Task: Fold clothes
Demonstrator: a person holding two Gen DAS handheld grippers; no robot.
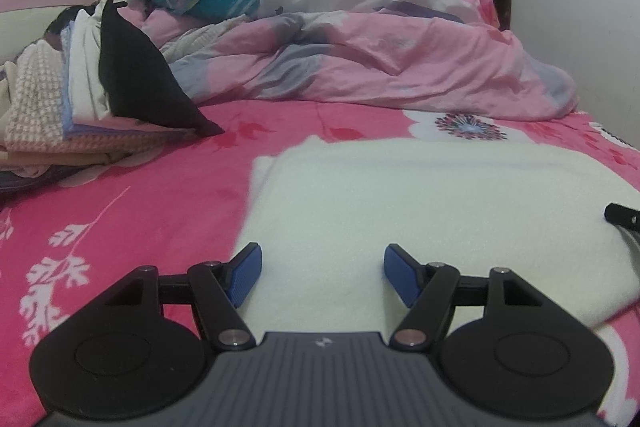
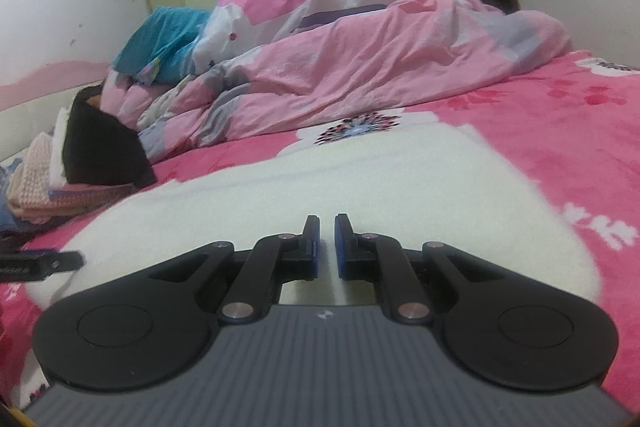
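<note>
Item 1. Left gripper [image 1: 322, 273], black linkage with blue ribbed pads: jaws spread wide, nothing between them. It sits low over the near edge of the garment, pointing at 12 o'clock along the bed.

Item 2. Right gripper [image 2: 327, 245], same build: jaws drawn almost together, a thin gap showing; whether a fold of cloth is pinched there cannot be told. Its tip shows at 3 o'clock in the left view, so the two tools flank the garment's near end.

Item 3. Cream-white fleecy garment, folded into a soft rectangle [image 1: 420, 211] [image 2: 360, 183]: lies flat on the bed directly ahead of both jaws, long axis running 9 to 3 o'clock across them, edges rounded and layered. Both grippers are over it, neither clearly nearer. This fits either a fold part-made or one complete and awaiting transfer to the stack.

Item 4. Hot-pink bedsheet with white leaf and flower print [image 1: 132, 211]: white marks at 3 o'clock in the right view, too blurred to read.

Item 5. Stack of folded clothes, black piece outermost [image 1: 132, 79], at 10 o'clock.

Item 6. Crumpled pale-pink patterned duvet [image 1: 380, 39], at 12 o'clock, far.

No brand or label is legible.
</note>
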